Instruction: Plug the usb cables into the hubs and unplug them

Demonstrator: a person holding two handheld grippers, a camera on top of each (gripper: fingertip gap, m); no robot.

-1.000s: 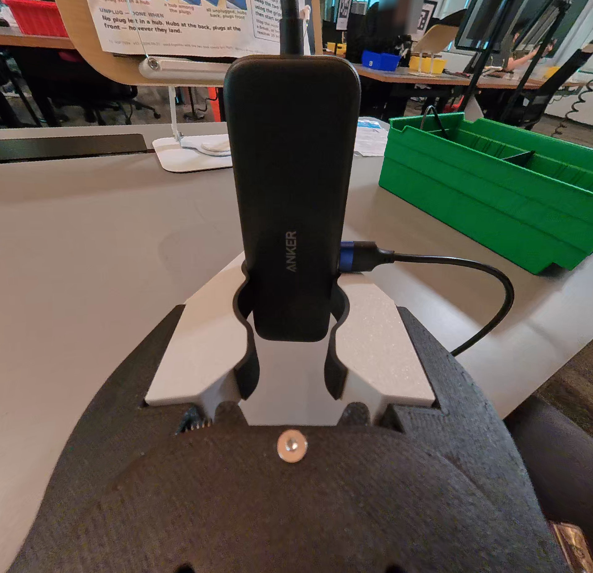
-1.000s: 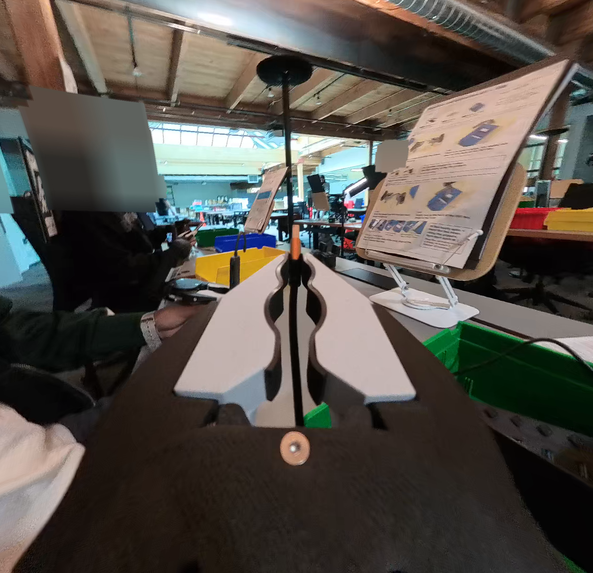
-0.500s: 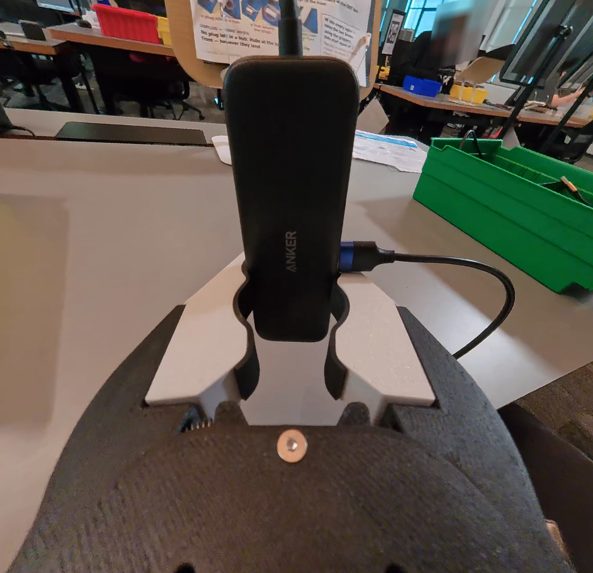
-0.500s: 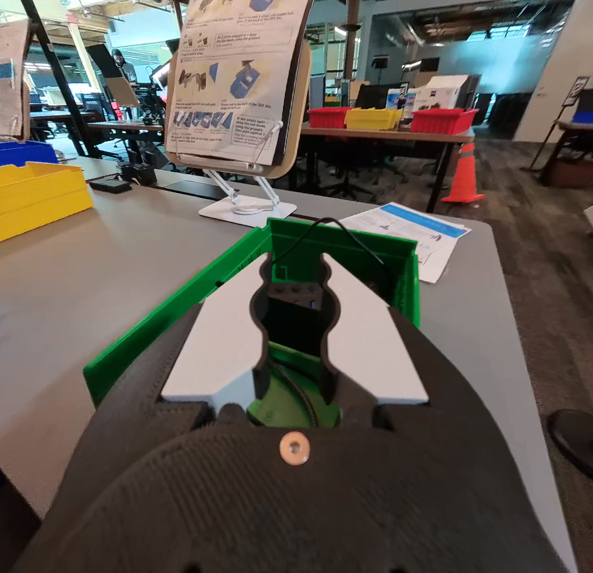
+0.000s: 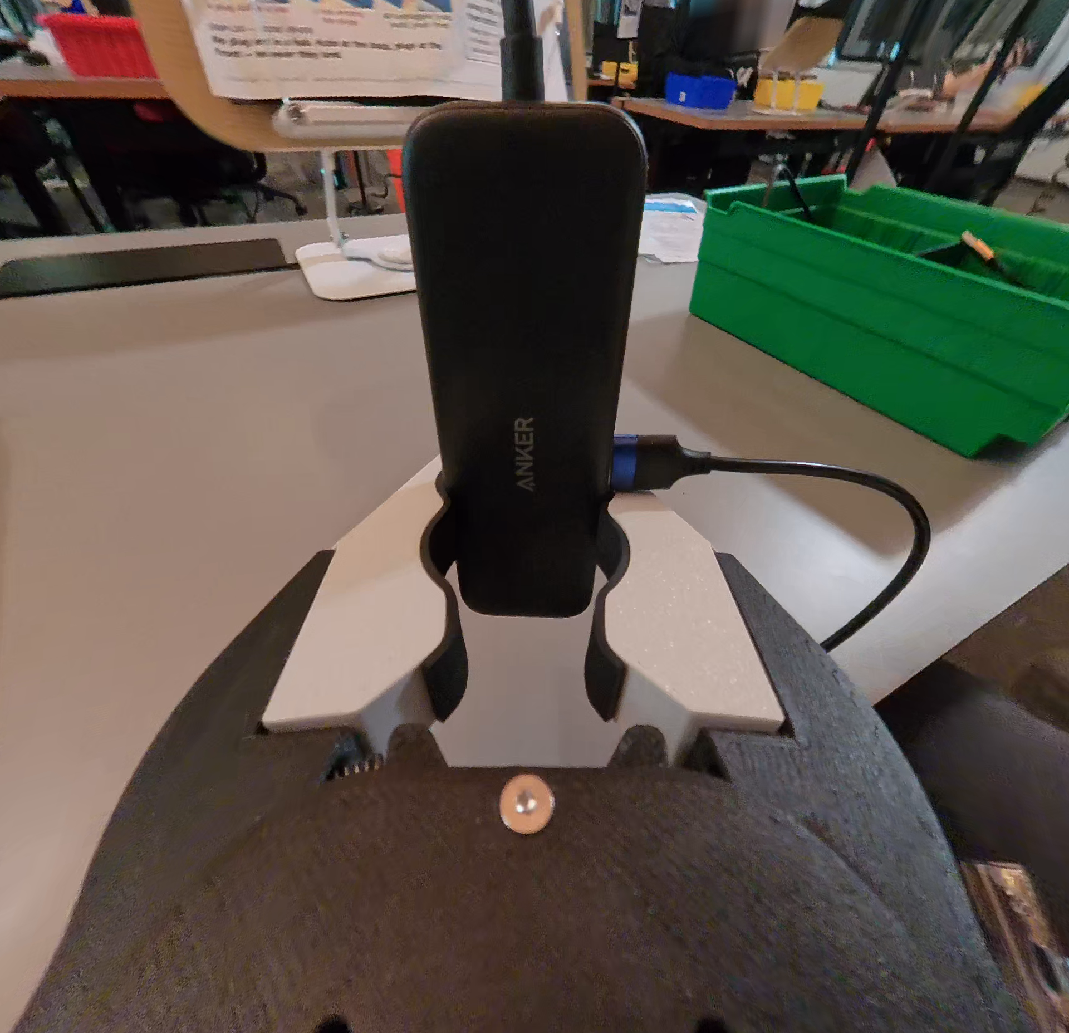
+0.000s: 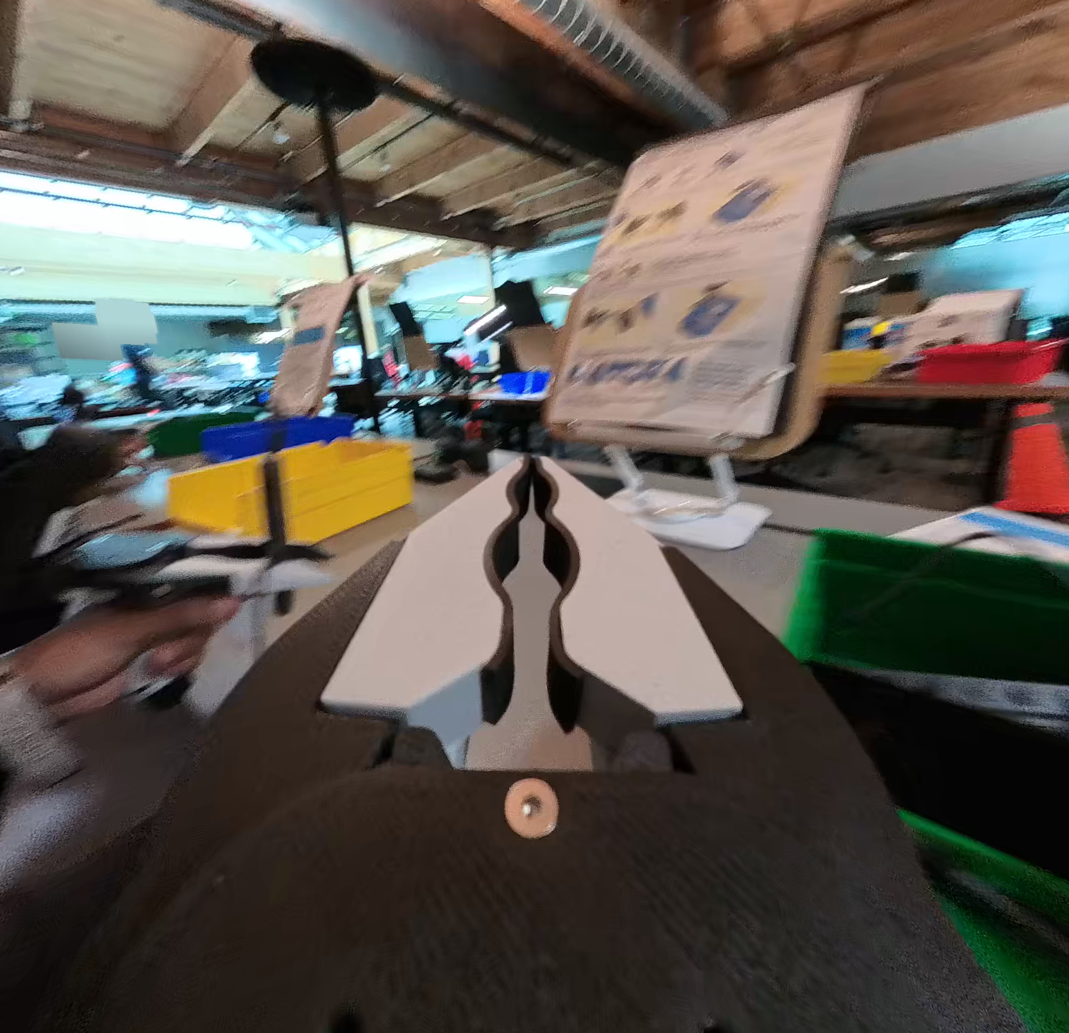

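Since half a second ago the right gripper [image 6: 529, 468] has swung up from the green bin [image 6: 925, 594] and its fingers have come together; the left gripper [image 5: 523, 502] holds as before, with only the background shifted.

Left wrist view. Surface: smooth grey table [image 5: 191, 426], matte, with a rounded front edge to the claw's right. Ahead and to the left stands a white document stand [image 5: 353, 264] carrying a printed sheet on a curved wooden board. Ahead to the right sits the green bin [image 5: 879, 334], ribbed plastic with inner dividers. The room behind is an open workshop with desks and red, blue and yellow bins. The claw has flat white fingers [image 5: 370, 617] with black scalloped inner edges on a textured black body. It is clamped on the near end of the hub [image 5: 523, 340], a slim matte black slab with rounded corners. The hub's long axis runs straight forward along the fingers, its own lead leaving the far end. A USB cable [image 5: 867, 548] with a blue-collared plug [image 5: 642, 462] sits in the hub's right side, just ahead of the right finger, and loops back off the table edge.

Right wrist view, motion-blurred. Wood-beamed ceiling with a ribbed duct; yellow bin [image 6: 301, 490] ahead left, document stand [image 6: 682, 507] ahead right, green bin close on the right. The claw's tips are nearly touching, with nothing between them.
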